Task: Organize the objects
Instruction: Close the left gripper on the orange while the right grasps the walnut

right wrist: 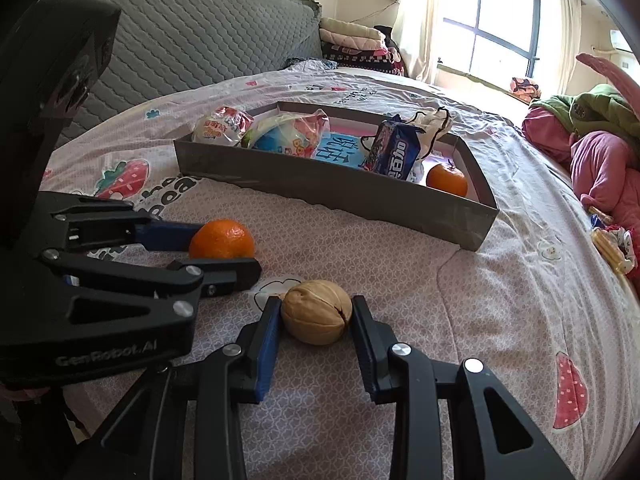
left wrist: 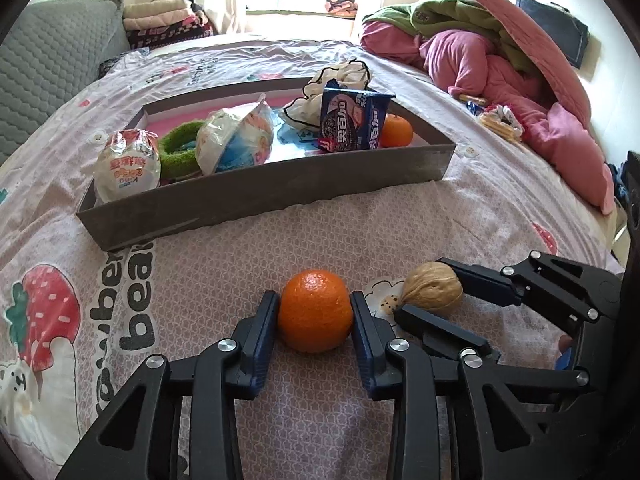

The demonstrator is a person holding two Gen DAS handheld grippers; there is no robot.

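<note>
Bed (left wrist: 224,264) with strawberry-print sheet carries a grey cardboard tray (left wrist: 280,196) holding, left to right, a wrapped bun (left wrist: 126,166), green ring (left wrist: 178,148), plastic snack bag (left wrist: 236,140), blue cookie pack (left wrist: 352,124), white cloth pouch (left wrist: 340,80) behind it, and an orange (left wrist: 396,132) in the right corner. Nearer than the tray on the sheet, left claw (left wrist: 316,312) is closed on a second orange (left wrist: 316,310), both pads pressing its sides. Just to its right, right claw (right wrist: 316,314) grips a walnut (right wrist: 316,312), which rests on the sheet.
</note>
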